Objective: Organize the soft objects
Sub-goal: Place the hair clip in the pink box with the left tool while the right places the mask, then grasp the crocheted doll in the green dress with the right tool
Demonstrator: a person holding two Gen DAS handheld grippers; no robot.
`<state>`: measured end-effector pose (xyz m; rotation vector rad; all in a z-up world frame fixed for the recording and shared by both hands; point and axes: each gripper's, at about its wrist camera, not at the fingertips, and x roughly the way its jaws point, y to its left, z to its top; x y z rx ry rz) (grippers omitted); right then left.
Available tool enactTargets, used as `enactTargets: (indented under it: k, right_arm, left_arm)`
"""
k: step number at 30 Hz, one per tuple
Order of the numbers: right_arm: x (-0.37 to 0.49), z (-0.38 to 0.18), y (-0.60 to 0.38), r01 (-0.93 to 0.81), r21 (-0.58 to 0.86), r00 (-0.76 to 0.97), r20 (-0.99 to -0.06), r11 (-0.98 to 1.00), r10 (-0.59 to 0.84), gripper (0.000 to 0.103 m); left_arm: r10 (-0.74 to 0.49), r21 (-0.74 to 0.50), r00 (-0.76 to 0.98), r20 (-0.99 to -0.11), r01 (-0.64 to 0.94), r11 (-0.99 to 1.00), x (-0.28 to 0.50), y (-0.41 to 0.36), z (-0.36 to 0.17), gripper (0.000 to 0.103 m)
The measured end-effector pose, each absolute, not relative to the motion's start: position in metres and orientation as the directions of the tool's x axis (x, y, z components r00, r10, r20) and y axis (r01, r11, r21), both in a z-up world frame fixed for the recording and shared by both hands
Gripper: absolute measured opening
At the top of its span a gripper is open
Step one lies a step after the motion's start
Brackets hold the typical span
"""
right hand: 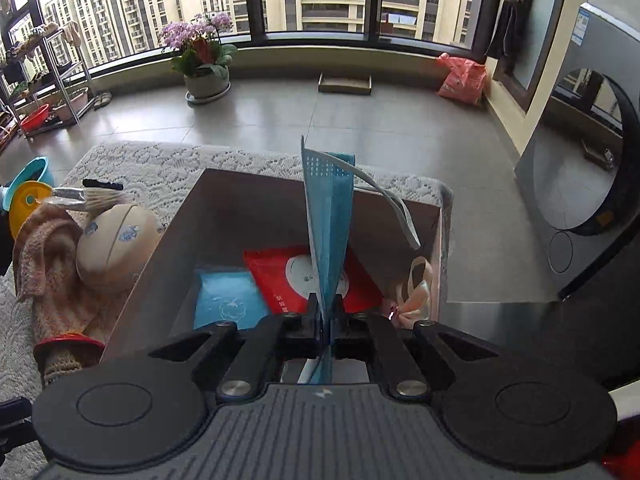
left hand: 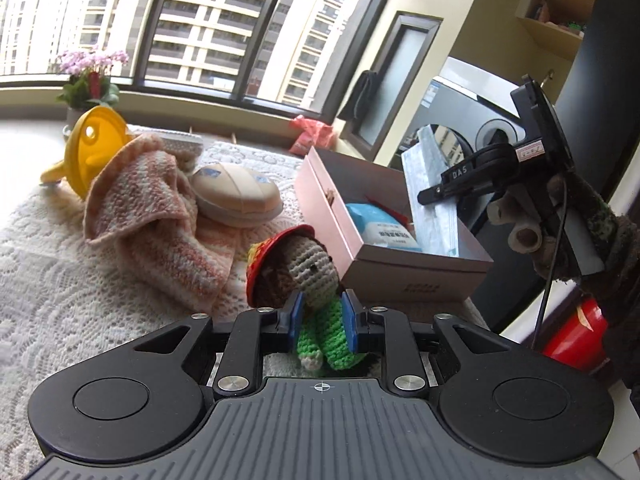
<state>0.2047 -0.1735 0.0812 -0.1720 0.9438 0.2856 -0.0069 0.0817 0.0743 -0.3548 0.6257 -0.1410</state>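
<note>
Left wrist view: the left gripper (left hand: 322,314) is closed, its blue-padded fingers (left hand: 296,314) clamped on the green legs of a crocheted doll with a red-brimmed hat (left hand: 298,270). The doll is held just beside the near-left corner of the open pink cardboard box (left hand: 416,276), over the lace-covered tabletop (left hand: 80,300). A pink knitted cloth (left hand: 156,220) lies nearby. The doll is best lifted clear of the box wall before release. "DAS" is read on the right gripper's arm.

Right wrist view: the right gripper (right hand: 328,316) is closed, a blue pleated face mask (right hand: 330,216) pinched upright above the box interior (right hand: 248,216). A red packet (right hand: 280,280) and blue packet (right hand: 228,300) lie inside; their print is illegible. The mask is best lowered flat before opening.
</note>
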Motion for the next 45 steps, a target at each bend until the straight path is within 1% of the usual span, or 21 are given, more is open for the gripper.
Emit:
enactTargets:
  k: [1, 2, 3, 4, 5, 6, 7, 8, 9, 12, 14, 18, 21, 26, 28, 29, 31, 35, 40, 43, 45]
  right_arm:
    - [0.205, 0.072, -0.170, -0.316, -0.031, 0.525, -0.838, 0.948, 0.148, 0.010]
    - [0.204, 0.068, -0.167, -0.322, -0.053, 0.514, -0.848, 0.945, 0.127, 0.019]
    - [0.200, 0.068, -0.165, -0.329, -0.074, 0.522, -0.845, 0.942, 0.116, 0.033]
    - [0.196, 0.071, -0.165, -0.330, -0.085, 0.541, -0.833, 0.940, 0.115, 0.040]
    - [0.190, 0.079, -0.168, -0.324, -0.081, 0.573, -0.810, 0.943, 0.127, 0.053]
    - [0.182, 0.088, -0.170, -0.318, -0.071, 0.604, -0.784, 0.945, 0.144, 0.062]
    - [0.174, 0.096, -0.172, -0.317, -0.060, 0.630, -0.759, 0.946, 0.163, 0.064]
    - [0.158, 0.105, -0.175, -0.331, -0.040, 0.668, -0.716, 0.943, 0.205, 0.068]
    - [0.149, 0.111, -0.180, -0.359, -0.028, 0.687, -0.684, 0.933, 0.244, 0.075]
    - [0.105, 0.116, -0.176, -0.477, -0.006, 0.692, -0.619, 0.879, 0.371, 0.087]
    - [0.079, 0.105, -0.165, -0.559, 0.010, 0.648, -0.619, 0.829, 0.444, 0.088]
    - [0.053, 0.073, -0.132, -0.641, 0.029, 0.575, -0.643, 0.767, 0.506, 0.088]
    - [0.048, 0.051, -0.105, -0.656, 0.005, 0.570, -0.652, 0.755, 0.500, 0.088]
    - [0.047, 0.025, -0.069, -0.633, -0.026, 0.594, -0.657, 0.774, 0.464, 0.088]
    - [0.045, 0.021, -0.066, -0.626, -0.019, 0.597, -0.655, 0.780, 0.463, 0.077]
    - [0.043, 0.020, -0.065, -0.623, -0.030, 0.595, -0.668, 0.782, 0.448, 0.062]
    - [0.032, 0.024, -0.070, -0.626, -0.063, 0.612, -0.657, 0.777, 0.440, 0.059]
    - [0.003, 0.035, -0.102, -0.619, -0.045, 0.624, -0.634, 0.785, 0.456, 0.058]
    - [-0.029, 0.035, -0.153, -0.526, -0.031, 0.685, -0.607, 0.850, 0.402, 0.057]
    - [-0.042, 0.027, -0.170, -0.466, -0.048, 0.727, -0.590, 0.884, 0.351, 0.057]
    - [-0.046, 0.021, -0.176, -0.462, -0.031, 0.722, -0.593, 0.887, 0.356, 0.058]
  left_arm:
    - [-0.235, -0.371, 0.799, -0.554, 0.016, 0.928, -0.007, 0.085, 0.071, 0.024]
    - [-0.232, -0.376, 0.793, -0.563, 0.005, 0.927, -0.008, 0.089, 0.065, 0.023]
    - [-0.227, -0.378, 0.789, -0.570, -0.007, 0.926, -0.008, 0.093, 0.060, 0.024]
    - [-0.223, -0.380, 0.788, -0.574, -0.015, 0.925, -0.008, 0.096, 0.058, 0.023]
    - [-0.217, -0.383, 0.787, -0.578, -0.027, 0.923, -0.008, 0.099, 0.053, 0.023]
    - [-0.211, -0.387, 0.787, -0.580, -0.038, 0.921, -0.009, 0.102, 0.050, 0.023]
    - [-0.205, -0.390, 0.789, -0.579, -0.048, 0.920, -0.011, 0.105, 0.048, 0.023]
    - [-0.199, -0.394, 0.791, -0.579, -0.058, 0.917, -0.013, 0.109, 0.047, 0.023]
    - [-0.194, -0.399, 0.792, -0.578, -0.067, 0.915, -0.014, 0.112, 0.045, 0.023]
    - [-0.171, -0.399, 0.795, -0.581, -0.096, 0.912, -0.021, 0.120, 0.043, 0.023]
    - [-0.158, -0.398, 0.799, -0.580, -0.109, 0.911, -0.023, 0.123, 0.043, 0.024]
    - [-0.141, -0.396, 0.806, -0.575, -0.124, 0.910, -0.024, 0.124, 0.047, 0.024]
    - [-0.119, -0.383, 0.811, -0.573, -0.136, 0.913, -0.029, 0.124, 0.052, 0.024]
    - [-0.083, -0.349, 0.806, -0.586, -0.158, 0.924, -0.034, 0.126, 0.056, 0.024]
    - [-0.059, -0.330, 0.804, -0.592, -0.175, 0.928, -0.034, 0.127, 0.058, 0.024]
    - [-0.046, -0.322, 0.806, -0.591, -0.183, 0.929, -0.035, 0.129, 0.059, 0.024]
    - [-0.021, -0.308, 0.809, -0.587, -0.200, 0.930, -0.037, 0.131, 0.060, 0.024]
    - [-0.007, -0.296, 0.817, -0.577, -0.201, 0.934, -0.035, 0.132, 0.060, 0.024]
    - [0.026, -0.201, 0.829, -0.558, -0.166, 0.965, -0.024, 0.116, 0.063, 0.024]
    - [0.034, -0.204, 0.833, -0.552, -0.175, 0.963, -0.016, 0.114, 0.063, 0.024]
    - [0.075, -0.206, 0.835, -0.545, -0.220, 0.953, -0.011, 0.118, 0.065, 0.024]
